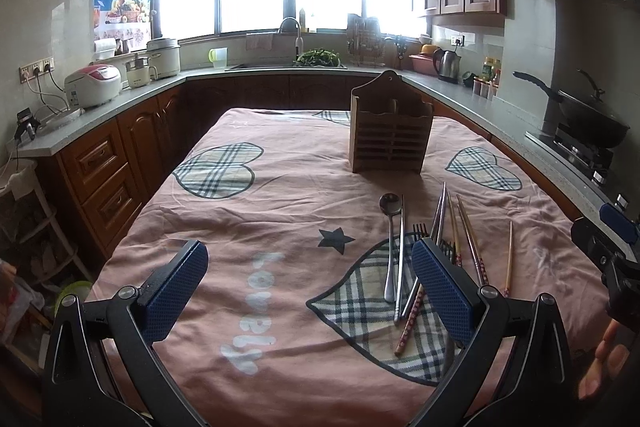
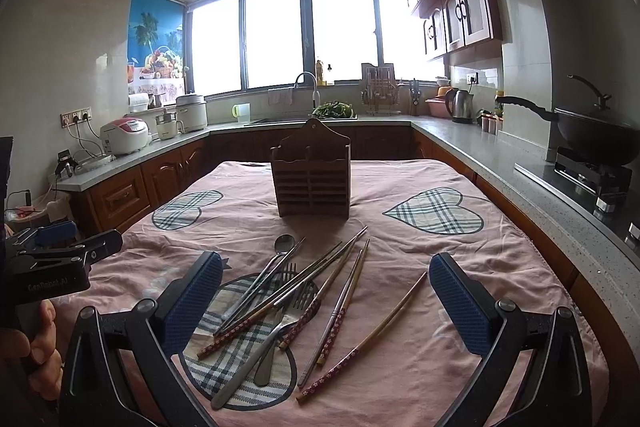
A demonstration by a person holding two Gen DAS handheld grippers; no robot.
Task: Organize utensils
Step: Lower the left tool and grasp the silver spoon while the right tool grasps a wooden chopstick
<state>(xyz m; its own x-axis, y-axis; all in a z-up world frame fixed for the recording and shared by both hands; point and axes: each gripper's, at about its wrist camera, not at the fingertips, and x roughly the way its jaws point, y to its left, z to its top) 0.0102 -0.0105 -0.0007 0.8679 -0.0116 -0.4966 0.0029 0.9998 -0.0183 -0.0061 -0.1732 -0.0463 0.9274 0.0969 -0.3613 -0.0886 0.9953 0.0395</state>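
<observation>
A slatted wooden utensil holder [image 1: 391, 131] [image 2: 312, 179] stands upright on the pink tablecloth, beyond a loose pile of utensils. The pile holds a steel spoon [image 1: 390, 211] [image 2: 283, 245], forks [image 2: 296, 291], steel chopsticks [image 1: 400, 259] and wooden chopsticks with red patterned ends [image 2: 360, 351]. My left gripper [image 1: 310, 287] hovers open above the cloth, left of the pile; its right finger hides part of the forks. My right gripper [image 2: 326, 301] is open above the pile, nothing between its blue pads.
The table [image 1: 280, 367] sits in a U-shaped kitchen with counters on three sides. A wok [image 2: 596, 135] rests on the stove at right, rice cookers [image 1: 94, 85] stand at left, and a sink [image 1: 288, 65] lies at the back. A hand [image 2: 36, 343] grips the left tool.
</observation>
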